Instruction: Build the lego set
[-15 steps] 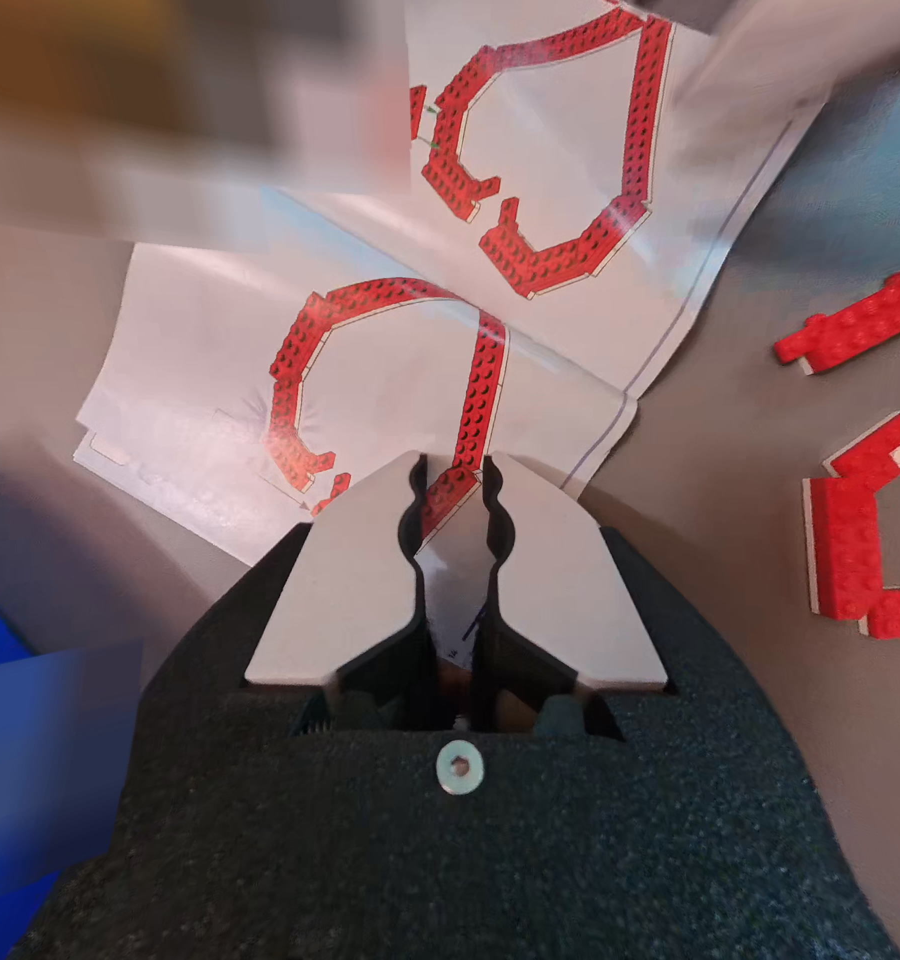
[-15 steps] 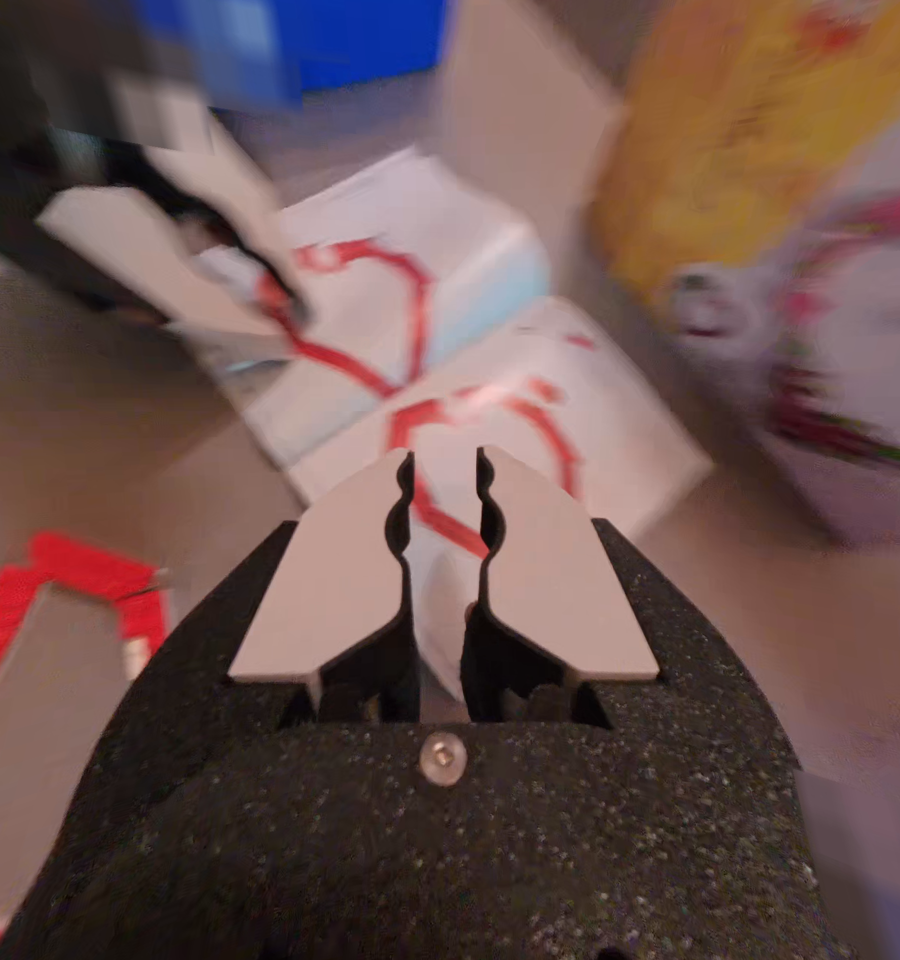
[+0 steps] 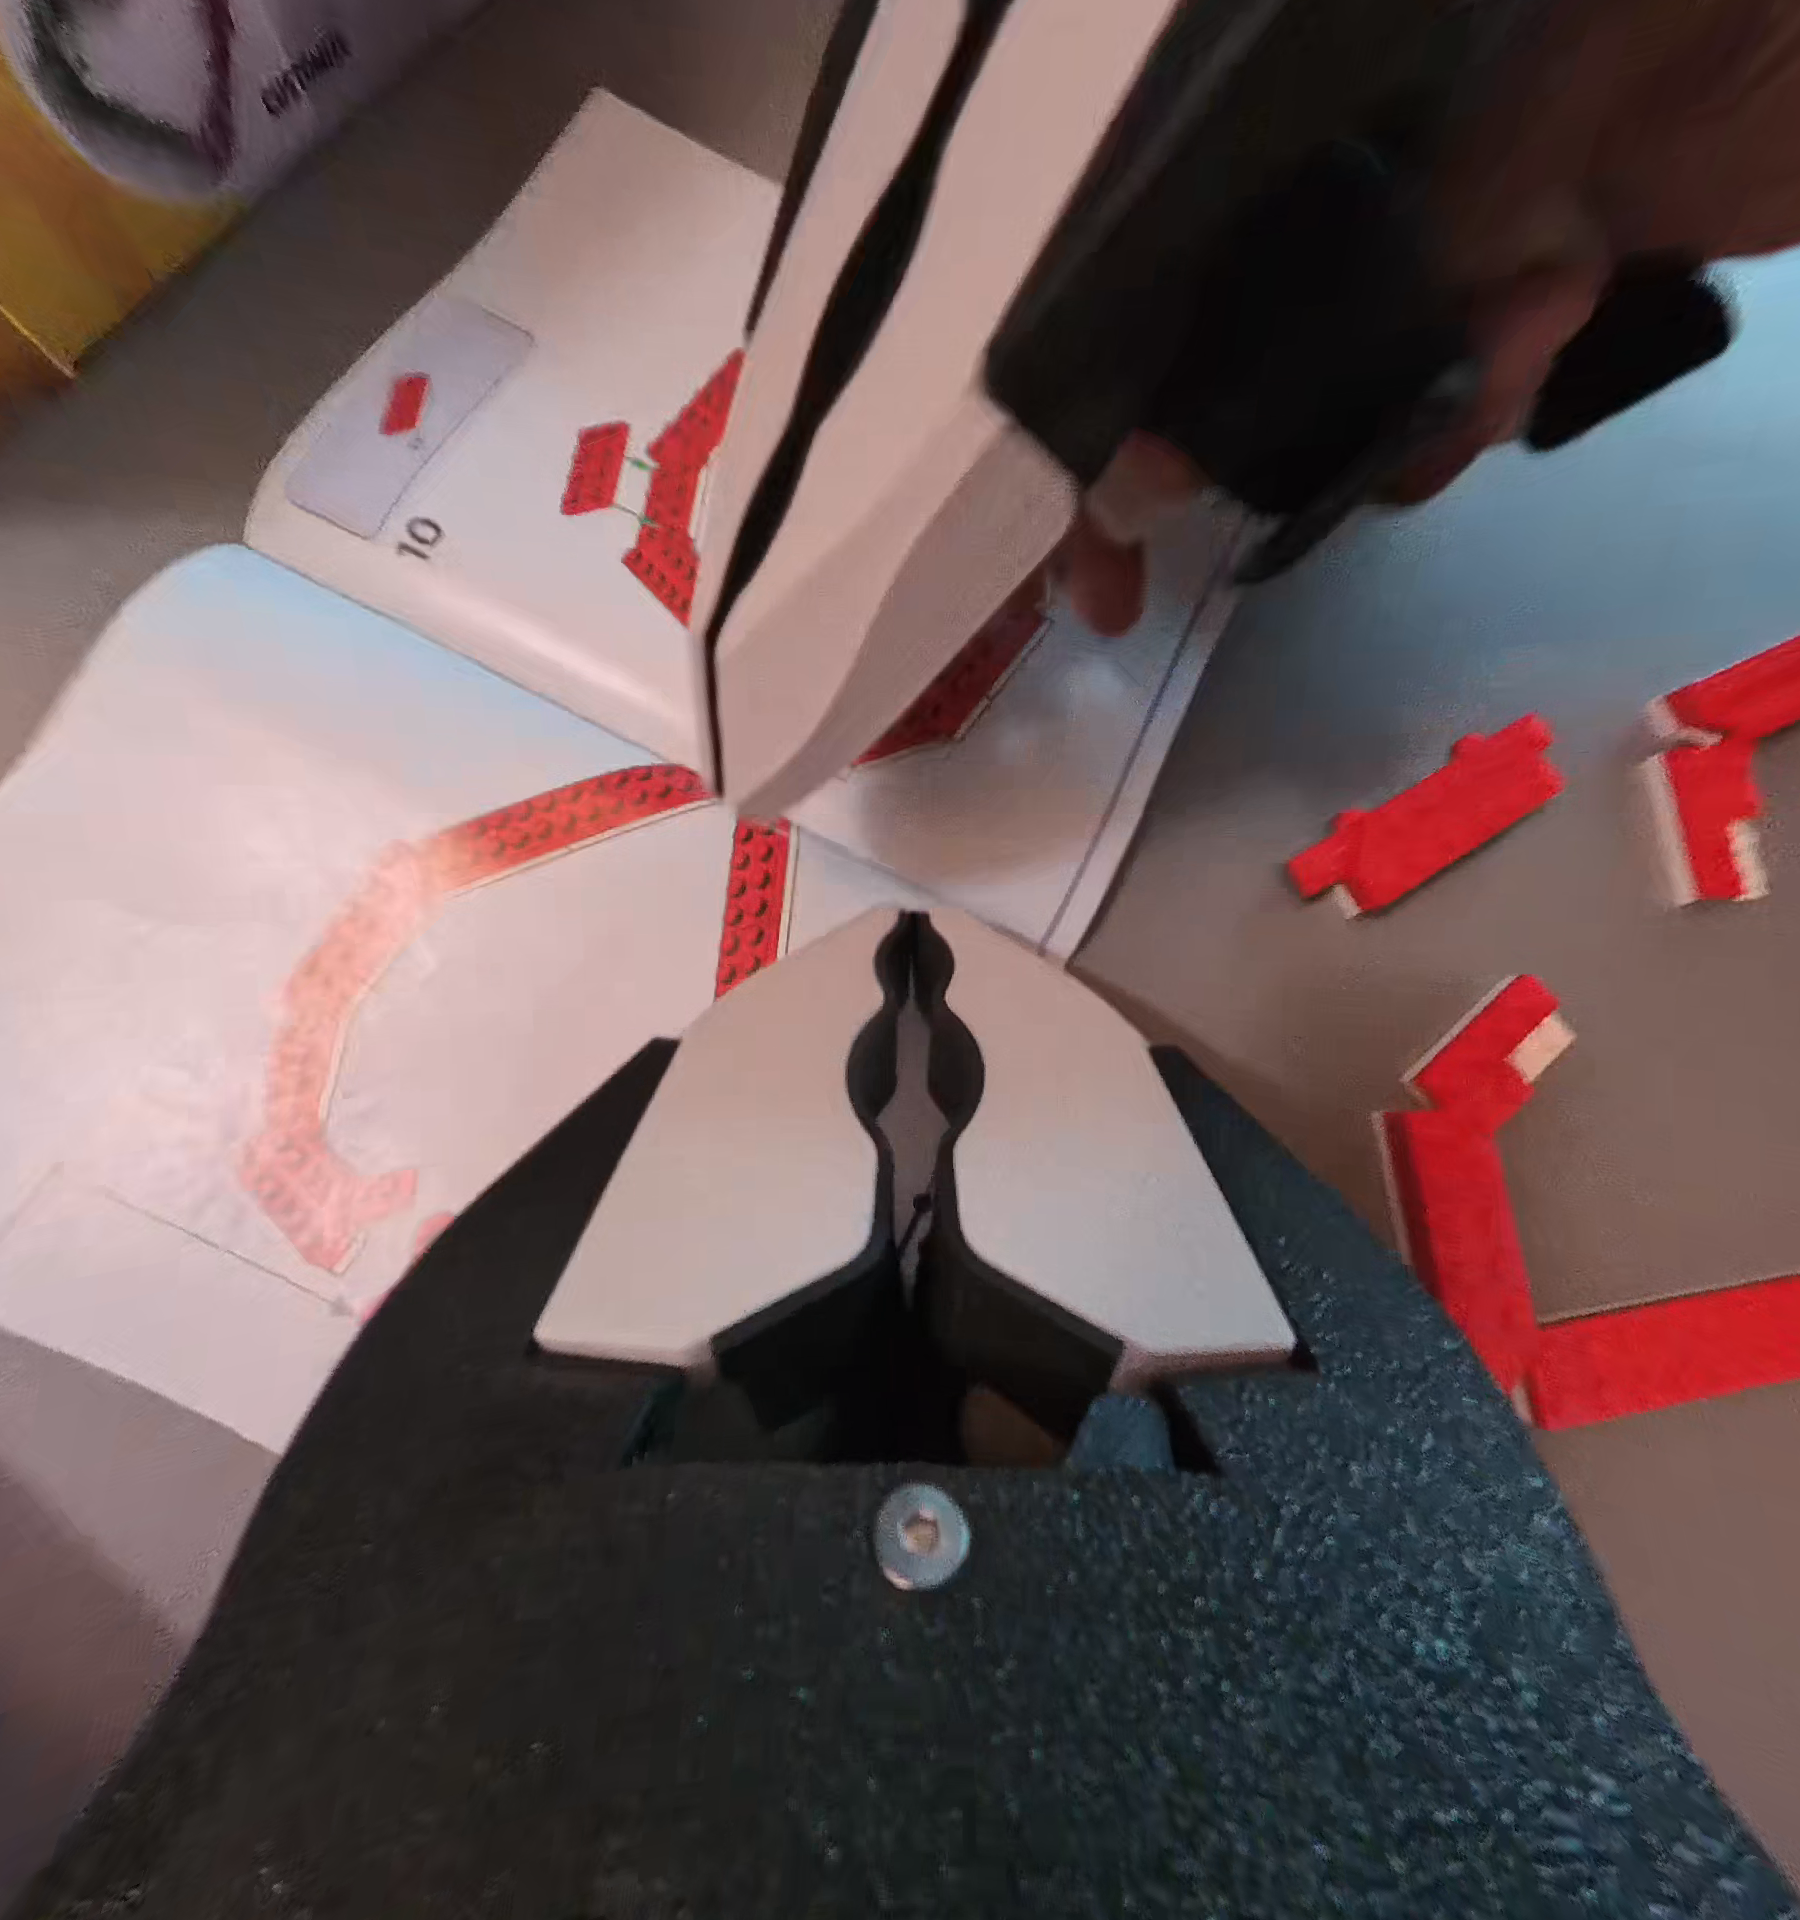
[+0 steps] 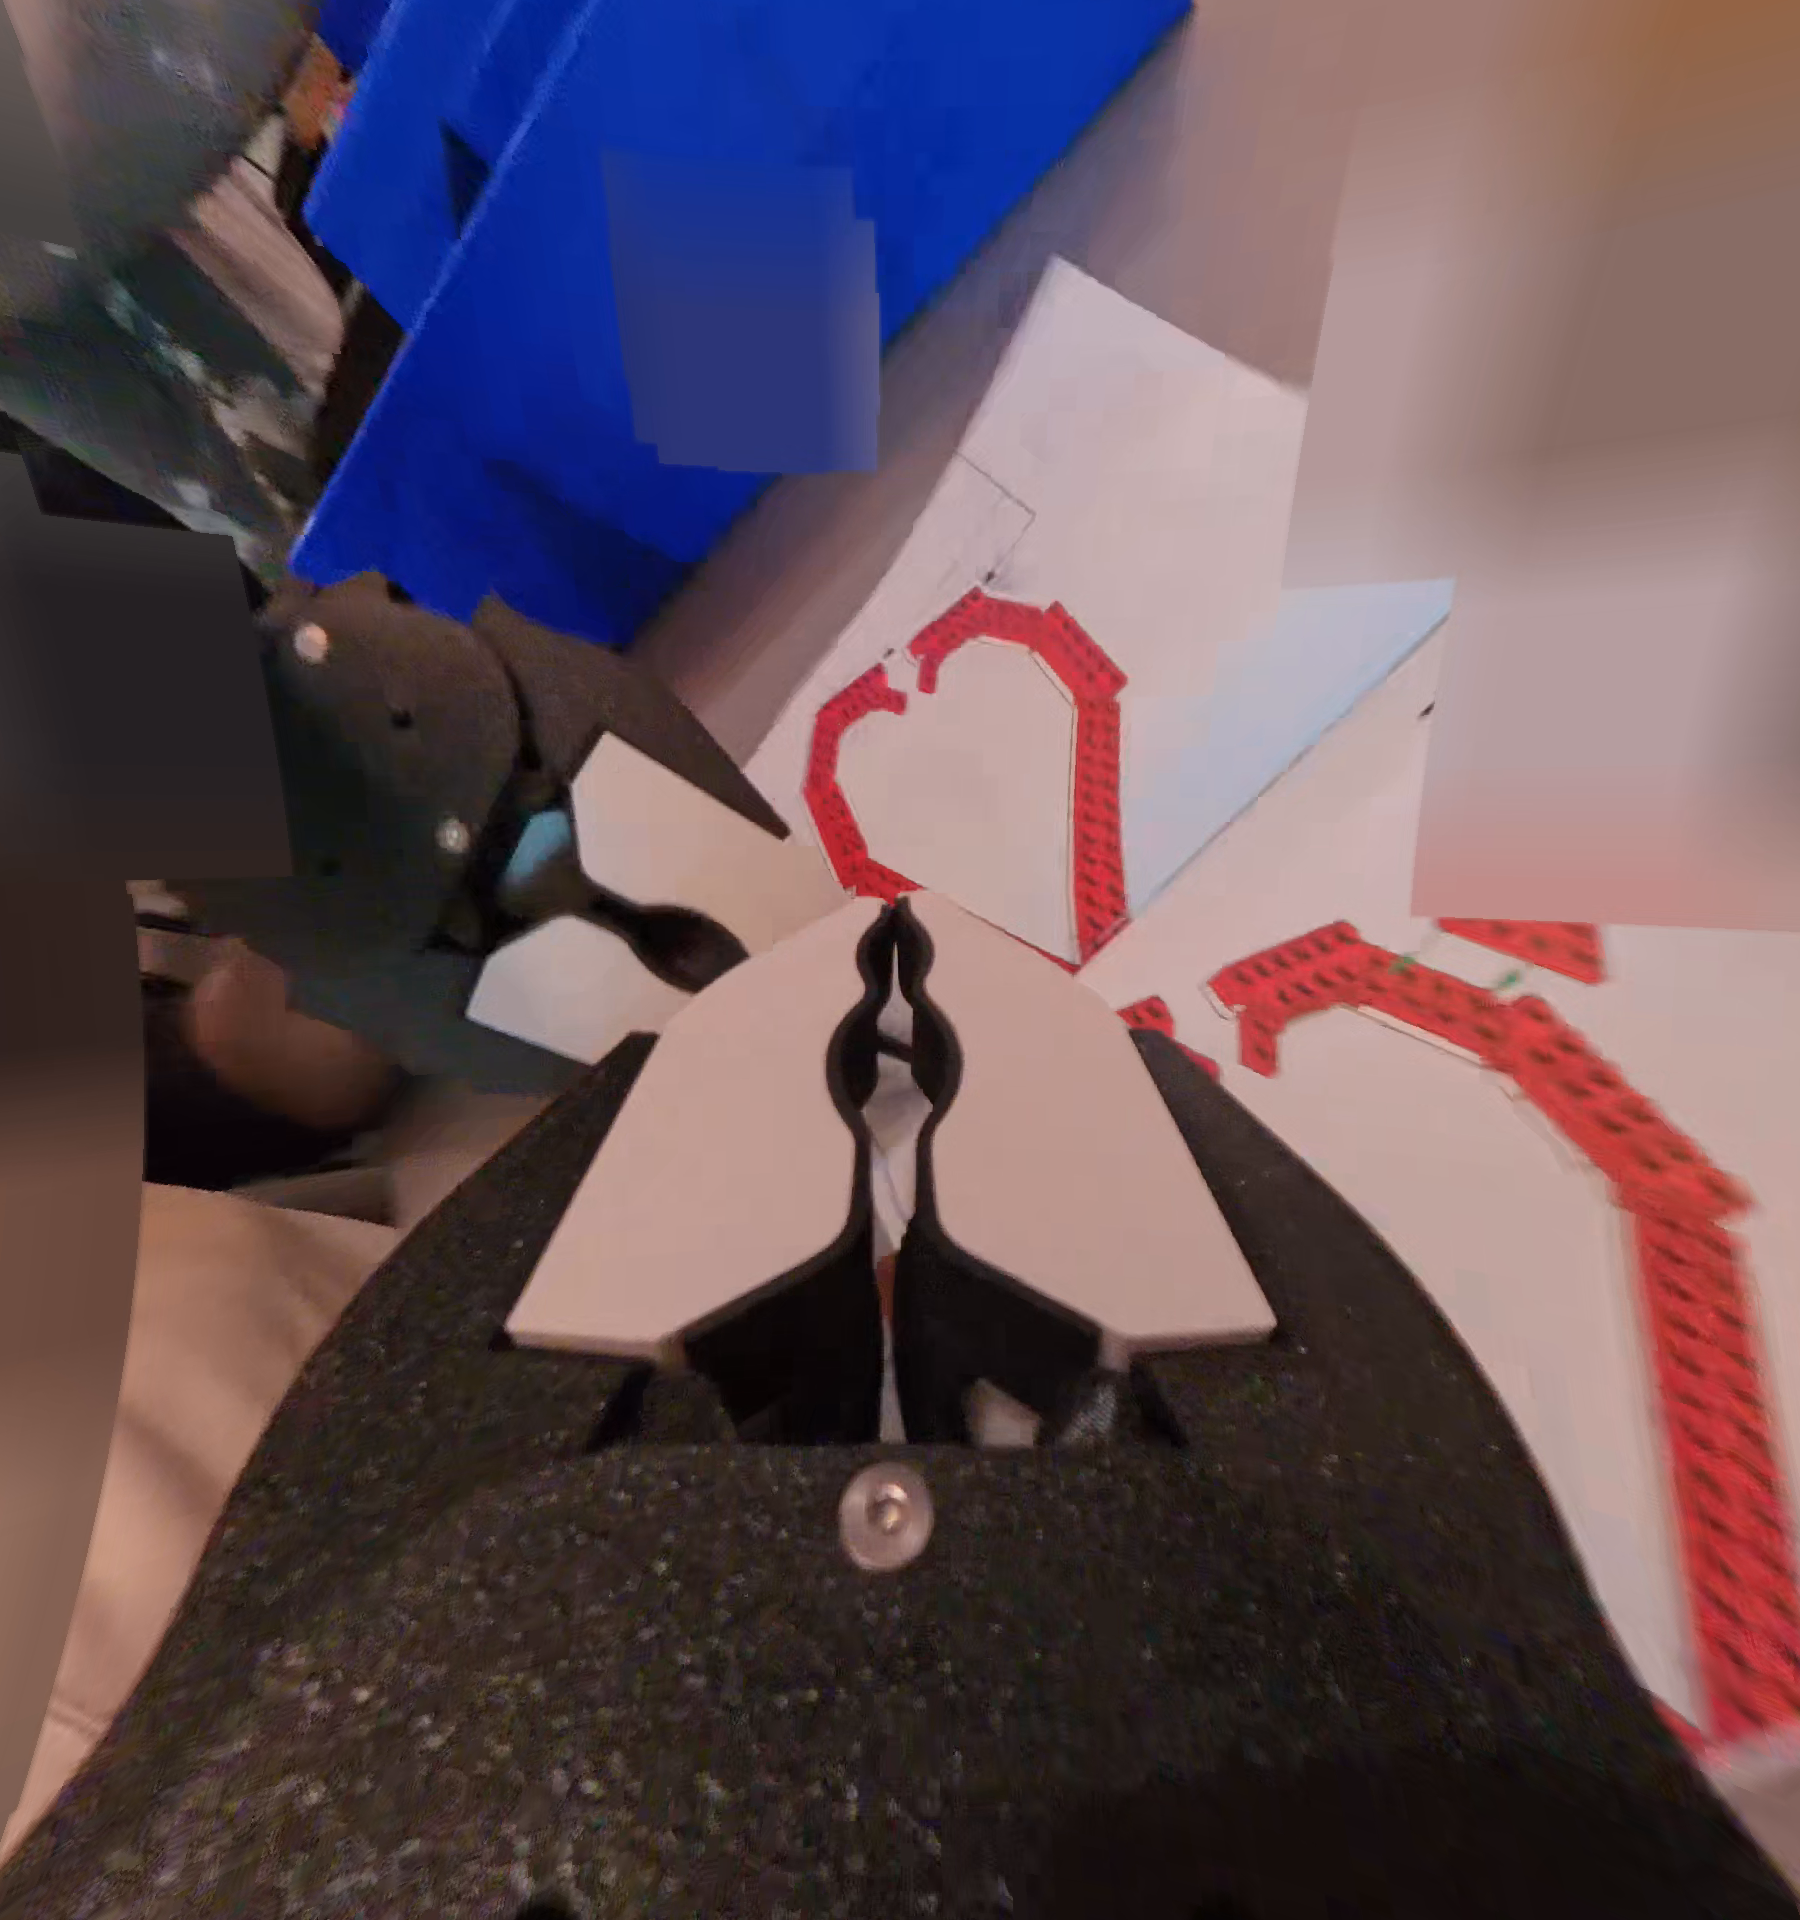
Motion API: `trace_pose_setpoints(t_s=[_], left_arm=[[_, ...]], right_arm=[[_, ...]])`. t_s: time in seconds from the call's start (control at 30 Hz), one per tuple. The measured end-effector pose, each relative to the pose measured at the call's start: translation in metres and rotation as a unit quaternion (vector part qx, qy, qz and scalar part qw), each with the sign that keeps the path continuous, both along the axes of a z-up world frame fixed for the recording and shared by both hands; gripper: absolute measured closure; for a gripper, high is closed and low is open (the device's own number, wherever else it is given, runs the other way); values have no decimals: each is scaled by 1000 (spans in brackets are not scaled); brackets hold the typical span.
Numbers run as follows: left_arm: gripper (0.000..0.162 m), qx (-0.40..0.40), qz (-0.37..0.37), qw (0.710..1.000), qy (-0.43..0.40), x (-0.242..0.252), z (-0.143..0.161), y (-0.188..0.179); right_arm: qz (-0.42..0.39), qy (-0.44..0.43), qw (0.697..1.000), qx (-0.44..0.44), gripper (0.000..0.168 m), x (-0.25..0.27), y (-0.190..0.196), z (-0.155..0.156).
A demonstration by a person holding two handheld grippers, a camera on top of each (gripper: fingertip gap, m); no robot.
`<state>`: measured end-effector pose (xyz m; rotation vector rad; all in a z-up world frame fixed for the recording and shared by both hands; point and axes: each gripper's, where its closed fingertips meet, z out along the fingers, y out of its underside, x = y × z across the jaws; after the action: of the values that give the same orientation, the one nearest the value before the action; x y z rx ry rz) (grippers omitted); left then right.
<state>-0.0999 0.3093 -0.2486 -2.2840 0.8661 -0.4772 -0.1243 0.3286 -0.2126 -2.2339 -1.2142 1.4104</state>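
An open instruction booklet (image 3: 252, 831) with red heart diagrams lies on the brown table. My left gripper (image 3: 908, 920) is shut at the booklet's near edge, with white page paper showing between its fingers. My right gripper (image 3: 724, 800) comes down from above, shut, with its tip at the booklet's fold. In the right wrist view it (image 4: 896, 909) is shut with paper in the gap, over the booklet (image 4: 1395, 1299). The left gripper (image 4: 709, 925) sits just beyond it. A partly built red heart frame (image 3: 1478, 1247) and a loose red piece (image 3: 1426, 831) lie to the right.
Another red frame section (image 3: 1706, 810) lies at the far right. A yellow box (image 3: 23, 239) stands at the back left. A blue box (image 4: 615, 312) stands beyond the booklet. A person's fingers (image 3: 1104, 582) hold the right gripper's handle.
Both grippers have closed from slightly open. The right gripper has moved in over the booklet and now meets the left one at the fold. The booklet shows different pages.
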Motion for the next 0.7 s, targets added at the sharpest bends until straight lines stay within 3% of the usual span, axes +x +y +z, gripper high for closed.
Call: trace_pose_setpoints(t_s=[0.1, 0.17, 0.37, 0.5, 0.53, 0.6, 0.67, 0.7], left_arm=[[162, -24, 0, 1000, -17, -1, -2, -2], [162, -27, -5, 999, -18, -2, -2, -3], [162, -30, -20, 999, -11, -2, -2, -8], [160, -32, -30, 999, -14, -2, -2, -11], [157, -32, -35, 999, -11, -2, -1, -12], [152, 3, -29, 999, -31, -2, 17, -8], [147, 83, -18, 992, -97, -1, 63, -3], [144, 124, -14, 984, -128, -2, 89, -5]], right_arm=[[-3, -62, 997, -44, 168, -6, -2, -36], [-29, -30, 995, -92, 168, -13, 5, -33], [-128, -26, 991, -16, 168, -19, 75, -35], [-126, -26, 990, 50, 168, -19, 84, -35], [-115, -4, 990, 82, 168, -18, 81, -26], [-103, 105, 978, 145, 168, -10, 67, 23], [-111, 207, 945, 225, 156, 14, 50, 80], [-116, 235, 930, 257, 140, 29, 40, 101]])
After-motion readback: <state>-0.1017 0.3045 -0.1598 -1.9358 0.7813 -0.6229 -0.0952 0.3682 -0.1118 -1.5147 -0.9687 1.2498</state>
